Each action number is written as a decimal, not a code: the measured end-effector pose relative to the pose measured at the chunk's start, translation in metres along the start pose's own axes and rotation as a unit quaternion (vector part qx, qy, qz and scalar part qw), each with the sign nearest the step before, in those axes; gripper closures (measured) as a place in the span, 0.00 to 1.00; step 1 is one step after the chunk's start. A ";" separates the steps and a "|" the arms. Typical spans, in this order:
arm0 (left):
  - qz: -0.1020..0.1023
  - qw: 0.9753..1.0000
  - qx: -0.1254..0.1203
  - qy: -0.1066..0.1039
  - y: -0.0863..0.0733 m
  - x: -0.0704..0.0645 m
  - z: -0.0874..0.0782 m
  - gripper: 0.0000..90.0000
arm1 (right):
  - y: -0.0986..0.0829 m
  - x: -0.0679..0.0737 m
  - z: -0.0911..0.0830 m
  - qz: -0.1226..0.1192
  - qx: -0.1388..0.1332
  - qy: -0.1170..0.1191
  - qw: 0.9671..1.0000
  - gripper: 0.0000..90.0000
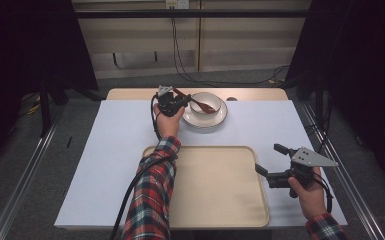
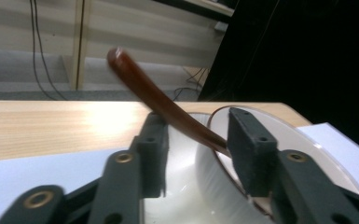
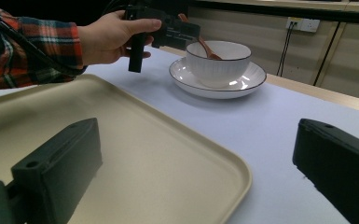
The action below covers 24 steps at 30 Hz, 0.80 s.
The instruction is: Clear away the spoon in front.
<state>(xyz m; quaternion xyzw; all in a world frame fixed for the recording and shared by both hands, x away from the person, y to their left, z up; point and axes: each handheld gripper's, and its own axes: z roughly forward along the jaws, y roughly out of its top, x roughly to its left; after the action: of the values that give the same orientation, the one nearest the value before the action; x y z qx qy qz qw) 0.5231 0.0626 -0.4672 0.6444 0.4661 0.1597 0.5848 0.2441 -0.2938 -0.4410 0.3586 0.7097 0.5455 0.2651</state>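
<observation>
Left gripper (image 1: 179,103) straddles the spoon (image 2: 168,109) handle at the bowl (image 1: 206,102), jaws apart; right gripper (image 1: 271,161), jaws spread, hovers beside the tray (image 1: 215,200).

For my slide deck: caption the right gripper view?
Open right gripper over tray; far hand reaches spoon in bowl.

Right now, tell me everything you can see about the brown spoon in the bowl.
The spoon is glossy reddish brown, with a look of lacquered wood or plastic, and has a curved handle with a rounded end. Its scoop end lies inside the white bowl, which stands on a white plate, and the handle slants up and out over the bowl's rim. In the left gripper view the handle runs between the jaws of the left tool, which look open around it; whether they touch it is unclear.
</observation>
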 end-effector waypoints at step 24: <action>0.005 0.996 -0.052 -0.078 0.051 -0.027 -0.027 0.93 | 0.000 0.000 0.001 0.007 -0.003 -0.003 1.000 0.01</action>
<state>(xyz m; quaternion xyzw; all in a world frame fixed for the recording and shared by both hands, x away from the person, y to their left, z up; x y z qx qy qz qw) 0.5101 0.0640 -0.4046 0.6255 0.4071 0.1358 0.6516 0.2446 -0.2931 -0.4412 0.3643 0.7049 0.5481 0.2645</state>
